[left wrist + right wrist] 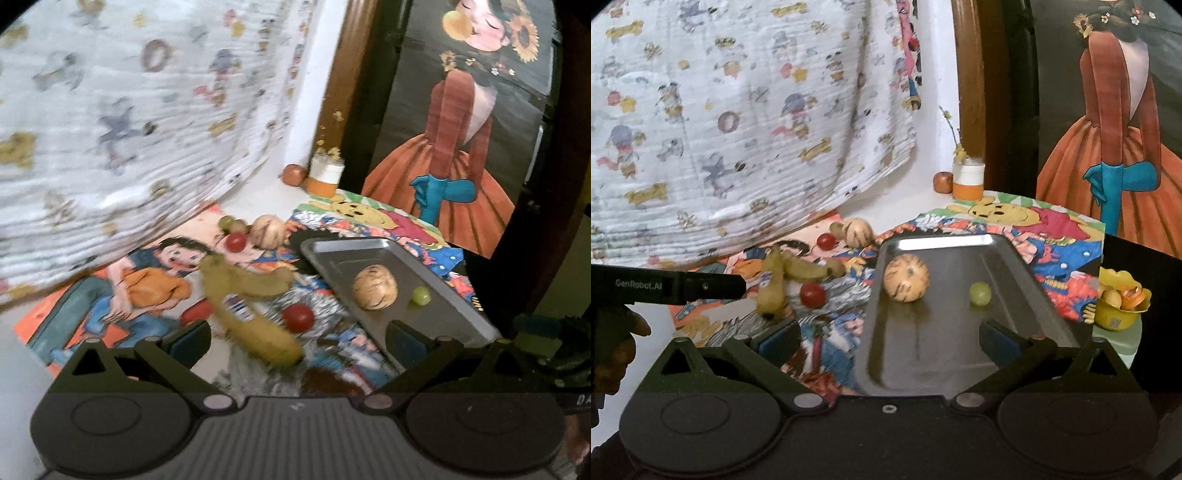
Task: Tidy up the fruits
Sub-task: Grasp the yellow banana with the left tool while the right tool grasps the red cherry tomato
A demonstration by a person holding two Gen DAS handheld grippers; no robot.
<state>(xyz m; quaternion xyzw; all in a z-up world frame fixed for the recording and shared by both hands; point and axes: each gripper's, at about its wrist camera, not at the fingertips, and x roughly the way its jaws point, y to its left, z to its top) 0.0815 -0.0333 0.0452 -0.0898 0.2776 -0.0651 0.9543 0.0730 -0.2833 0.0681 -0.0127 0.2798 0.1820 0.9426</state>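
A metal tray [332, 254] [1008, 266] lies on the colourful cartoon cloth and holds a tan striped round fruit [375, 287] [906, 277] and a green grape [421, 295] [980, 293]. Left of the tray lie two yellow bananas [251, 317] [775, 284], a red cherry tomato [297, 317] [812, 294], and further back a second tan fruit [267, 230] [858, 230], another red tomato [235, 242] [826, 240] and a green grape [226, 222]. My left gripper [295, 341] is open above the bananas. My right gripper [886, 338] is open over the tray's near end. Both hold nothing.
A patterned white blanket [129, 110] [738, 110] hangs at the back left. An orange-and-white jar [325, 177] [967, 181] and a small reddish fruit [294, 174] [942, 181] stand by the wall. A yellow flower-shaped cup [1119, 302] sits right of the cloth. The left gripper's body [665, 286] crosses the right wrist view.
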